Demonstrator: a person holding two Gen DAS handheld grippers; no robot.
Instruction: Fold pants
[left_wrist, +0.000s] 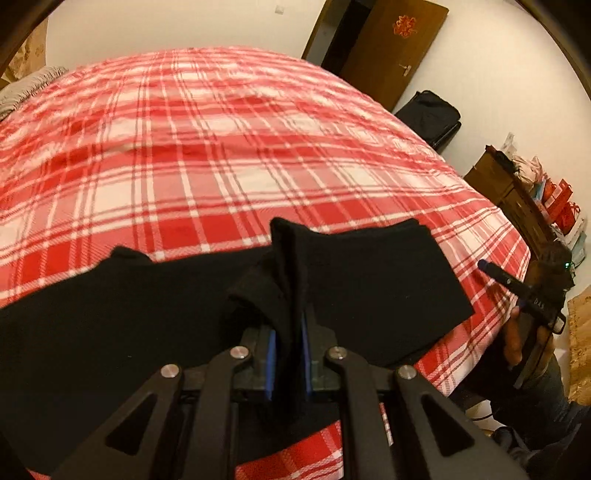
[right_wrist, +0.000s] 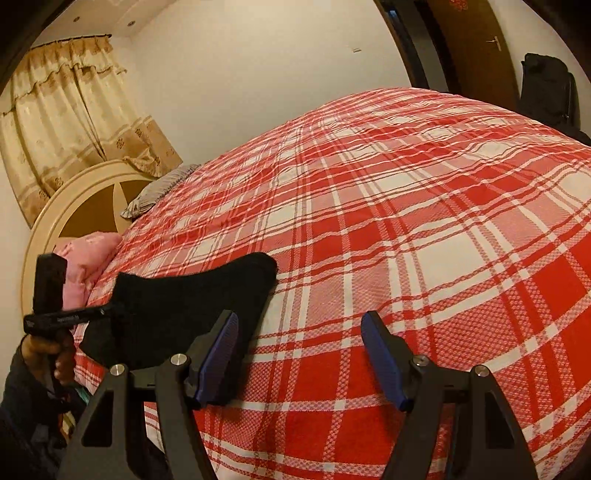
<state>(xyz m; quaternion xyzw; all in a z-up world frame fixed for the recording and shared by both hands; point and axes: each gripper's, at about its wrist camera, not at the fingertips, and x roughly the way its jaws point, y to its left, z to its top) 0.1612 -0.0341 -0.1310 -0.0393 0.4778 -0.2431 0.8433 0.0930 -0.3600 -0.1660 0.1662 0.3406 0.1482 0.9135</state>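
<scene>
Left gripper (left_wrist: 288, 354) clamped on one black pants (left_wrist: 369, 288); right gripper (right_wrist: 299, 354) jaws apart, empty, over one plaid bed (right_wrist: 406, 221).

1. Wide bed under a red-and-white plaid woven cover (right_wrist: 406, 229), spread smooth with slight ripples
2. Black fabric pants (left_wrist: 369, 288) lie on the near edge of the cover, partly folded, one bunched part raised
3. Grey striped pillow (right_wrist: 159, 192) and pink cushion (right_wrist: 90, 254) at the head end by the cream round headboard (right_wrist: 48, 221)
</scene>
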